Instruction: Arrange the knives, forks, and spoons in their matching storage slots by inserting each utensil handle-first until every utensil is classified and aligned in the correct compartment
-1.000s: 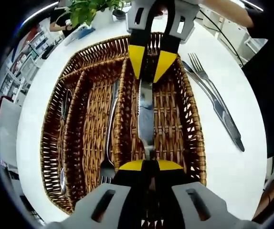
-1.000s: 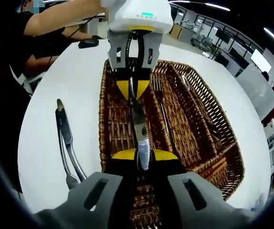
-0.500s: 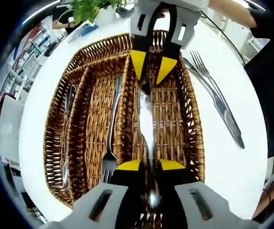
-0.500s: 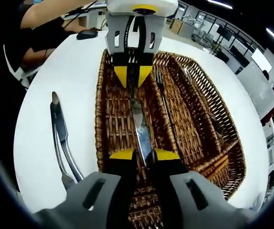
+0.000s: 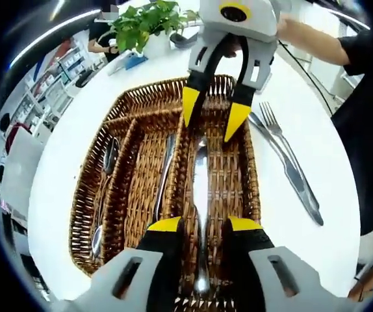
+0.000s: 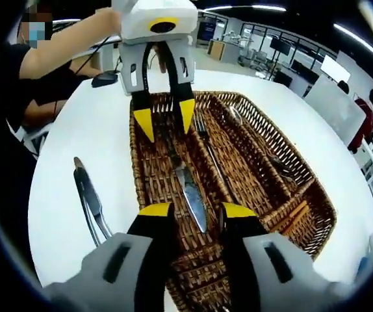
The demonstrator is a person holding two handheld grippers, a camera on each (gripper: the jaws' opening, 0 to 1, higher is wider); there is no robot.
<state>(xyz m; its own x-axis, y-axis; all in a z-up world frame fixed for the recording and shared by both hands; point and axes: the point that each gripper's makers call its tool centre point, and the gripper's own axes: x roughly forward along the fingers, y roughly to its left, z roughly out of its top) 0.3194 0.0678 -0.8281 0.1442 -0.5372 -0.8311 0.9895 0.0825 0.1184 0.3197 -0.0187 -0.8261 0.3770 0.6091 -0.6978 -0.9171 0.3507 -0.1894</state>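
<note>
The setting is an open-plan office or lab. A round white bench (image 6: 76,130) stands among glass partitions (image 6: 264,39), ceiling strip lights (image 6: 352,52) and shelving (image 5: 56,71). A potted plant (image 5: 151,19) sits at the bench edge.

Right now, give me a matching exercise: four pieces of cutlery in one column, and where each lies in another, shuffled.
1. basket knife
2. basket fork
3. spoon
4. loose fork

A. middle compartment
B. white table, beside the basket
C. outer compartment farthest from the loose fork
D. outer compartment nearest the loose fork

Pairs: 1-D, 2-A, 3-C, 4-B
</note>
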